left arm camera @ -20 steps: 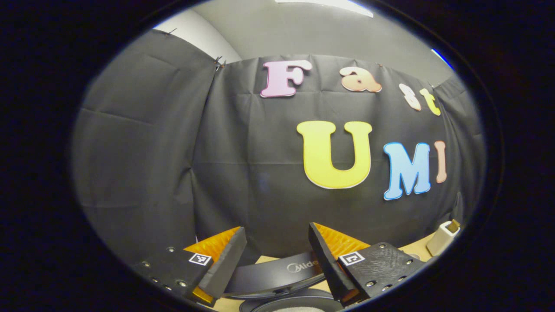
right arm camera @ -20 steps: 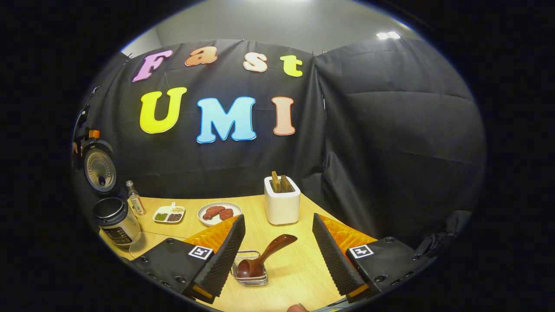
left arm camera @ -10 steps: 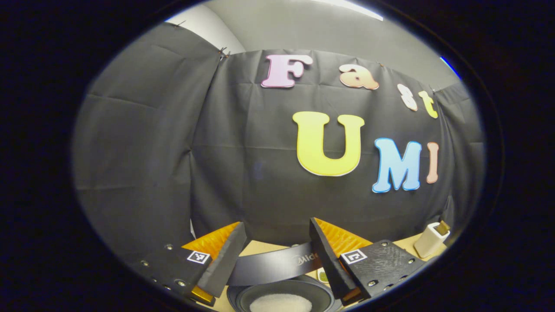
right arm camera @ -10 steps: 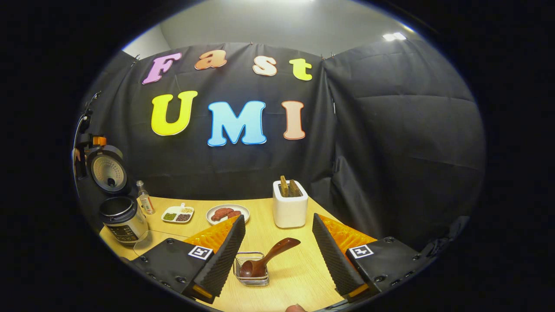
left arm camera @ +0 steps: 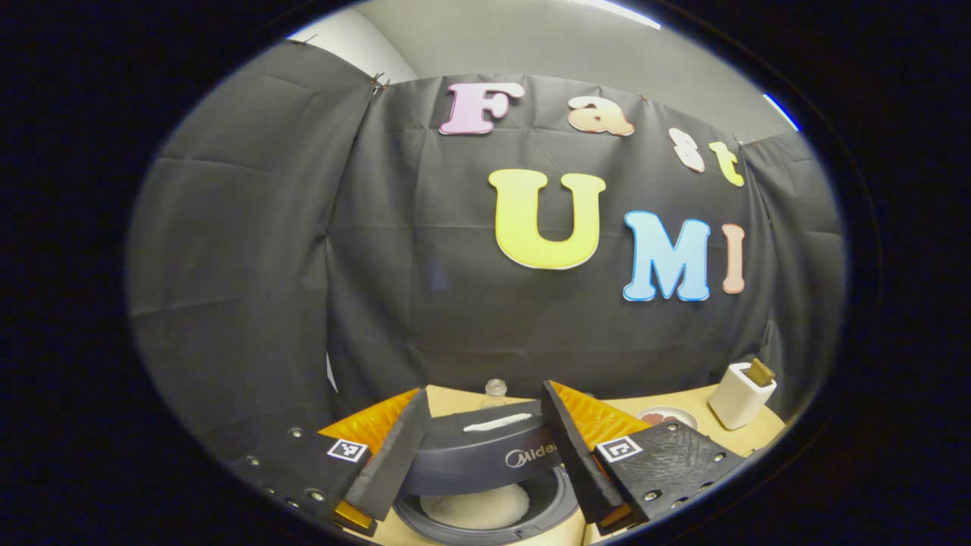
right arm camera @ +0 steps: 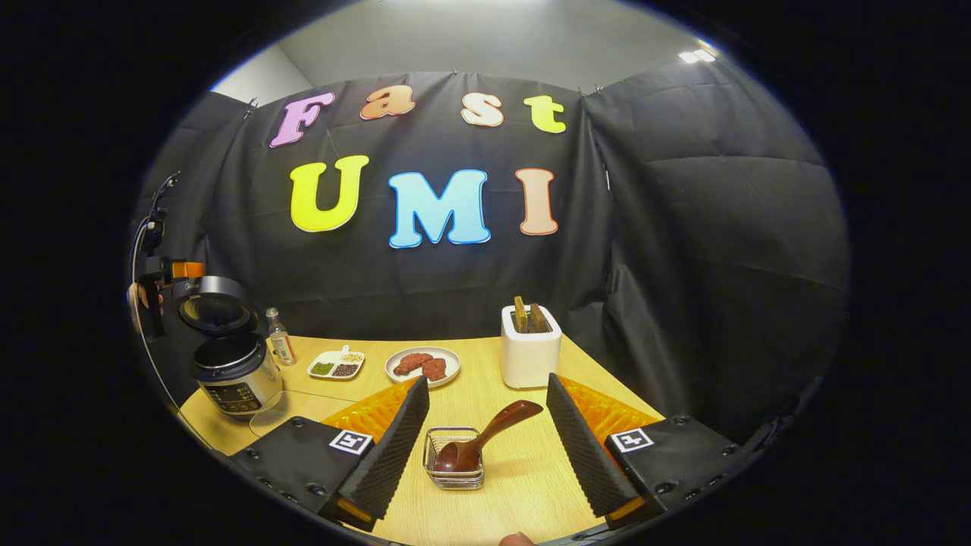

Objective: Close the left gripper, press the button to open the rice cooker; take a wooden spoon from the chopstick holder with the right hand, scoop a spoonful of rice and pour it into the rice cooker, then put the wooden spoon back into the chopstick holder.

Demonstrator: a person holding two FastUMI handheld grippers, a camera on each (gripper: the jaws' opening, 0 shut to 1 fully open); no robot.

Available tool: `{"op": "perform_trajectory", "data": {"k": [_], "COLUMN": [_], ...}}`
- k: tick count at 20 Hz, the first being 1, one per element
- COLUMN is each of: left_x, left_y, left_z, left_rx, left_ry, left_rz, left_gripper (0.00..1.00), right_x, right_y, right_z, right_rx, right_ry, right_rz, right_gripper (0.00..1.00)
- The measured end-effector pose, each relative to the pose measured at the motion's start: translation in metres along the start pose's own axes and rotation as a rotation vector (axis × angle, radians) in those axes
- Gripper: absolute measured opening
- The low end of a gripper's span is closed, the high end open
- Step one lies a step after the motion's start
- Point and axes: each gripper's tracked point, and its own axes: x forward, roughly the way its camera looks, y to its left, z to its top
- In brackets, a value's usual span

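In the right gripper view the rice cooker (right arm camera: pixel 237 374) stands at the table's left end, its lid (right arm camera: pixel 216 305) tilted low over the pot. My left gripper (right arm camera: pixel 182 271), held by a hand, hovers just behind that lid. In the left gripper view the left gripper (left arm camera: pixel 484 393) is open, with the dark lid (left arm camera: pixel 485 453) showing between its fingers and white rice (left arm camera: pixel 474 506) in the pot below. My right gripper (right arm camera: pixel 487 381) is open above the table. The wooden spoon (right arm camera: pixel 485 440) lies ahead of it, bowl down in a small wire-framed dish (right arm camera: pixel 454 472). The white chopstick holder (right arm camera: pixel 530 356) holds wooden utensils.
A plate of reddish food (right arm camera: pixel 422 365), a divided dish of grains (right arm camera: pixel 336 365) and a small bottle (right arm camera: pixel 281 347) stand along the back of the wooden table (right arm camera: pixel 523 493). A clear round sheet (right arm camera: pixel 292 406) lies near the cooker. The black cloth wall closes off the back and right.
The cooker lid has swung from upright down toward the pot, with the left gripper following it. The right gripper's view has shifted slightly; the spoon stays in its dish.
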Motion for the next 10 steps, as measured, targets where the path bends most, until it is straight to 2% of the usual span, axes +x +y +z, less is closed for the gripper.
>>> {"op": "perform_trajectory", "data": {"k": [3,4,10], "left_x": [-0.01,-0.013,-0.025], "left_y": [-0.006,-0.008,-0.014], "left_z": [-0.02,-0.025,-0.057], "left_rx": [0.004,0.004,0.009], "left_ry": [0.023,0.029,0.064], "left_rz": [0.003,0.004,0.019], "left_gripper": [0.91,0.94,0.91], "right_x": [-0.002,-0.003,-0.006], "right_y": [-0.003,-0.005,-0.016], "right_z": [-0.003,-0.004,-0.01], "right_rx": [-0.011,-0.013,-0.019], "right_ry": [0.009,0.012,0.03], "right_rz": [0.016,0.019,0.024], "right_gripper": [0.98,0.98,0.98]}}
